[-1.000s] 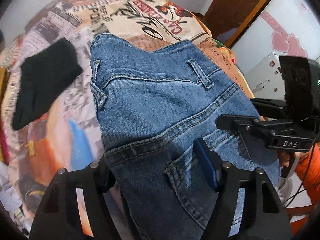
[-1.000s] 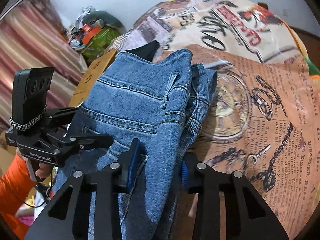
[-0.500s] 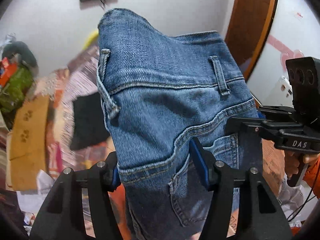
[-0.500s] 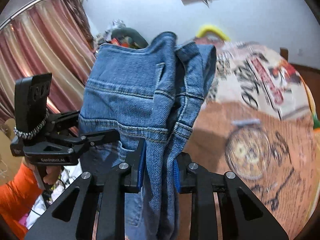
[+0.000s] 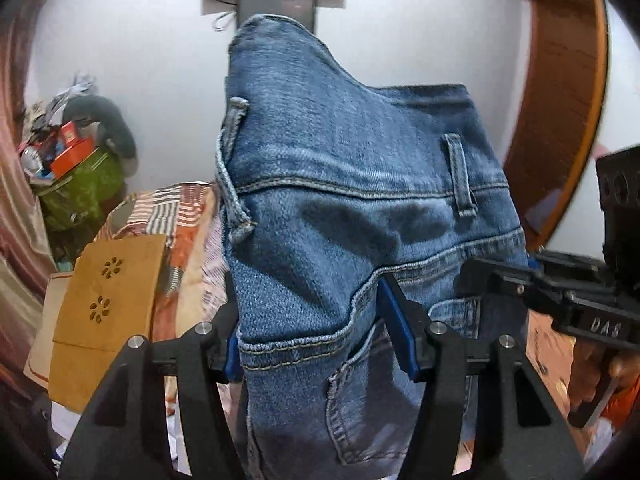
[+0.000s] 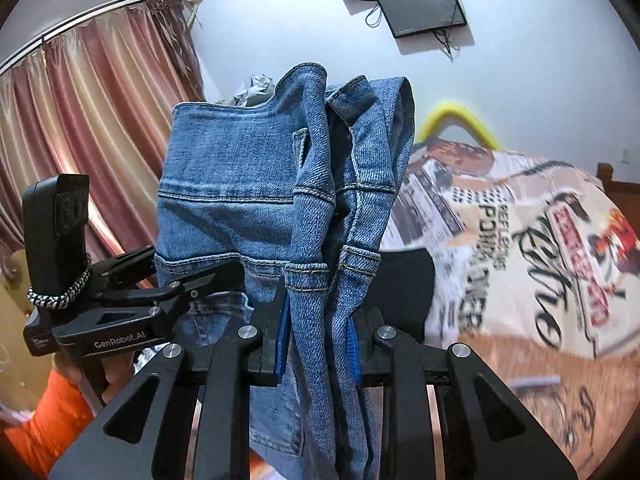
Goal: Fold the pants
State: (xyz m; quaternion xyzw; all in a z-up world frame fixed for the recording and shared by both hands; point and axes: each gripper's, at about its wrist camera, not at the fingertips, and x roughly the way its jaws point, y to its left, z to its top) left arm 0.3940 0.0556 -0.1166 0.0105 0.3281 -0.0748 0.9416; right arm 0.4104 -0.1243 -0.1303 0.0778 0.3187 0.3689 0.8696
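Blue denim pants (image 5: 352, 208) hang in the air by their waist end, belt loops and a back pocket facing the left wrist view. My left gripper (image 5: 316, 344) is shut on a thick fold of the waistband side, blue pads pressed into the cloth. My right gripper (image 6: 318, 336) is shut on the bunched other side of the pants (image 6: 320, 208). Each gripper shows in the other's view: the right gripper (image 5: 500, 280) at the right edge, the left gripper (image 6: 212, 276) at the left, held by a hand in an orange sleeve (image 6: 44, 416). The legs drop out of sight below.
A bed with a newspaper-print cover (image 6: 520, 248) lies below and ahead, with a black garment (image 6: 404, 288) on it. A brown cardboard box (image 5: 104, 304) and a cluttered green bag (image 5: 80, 184) stand at the left. Pink curtains (image 6: 80, 140), a wall screen (image 6: 420, 4) and a wooden door frame (image 5: 560, 120) surround.
Both grippers have lifted the pants off the bed and tilted upward, so the wall and screen now show behind the denim. Both jaws narrowed onto the cloth early on.
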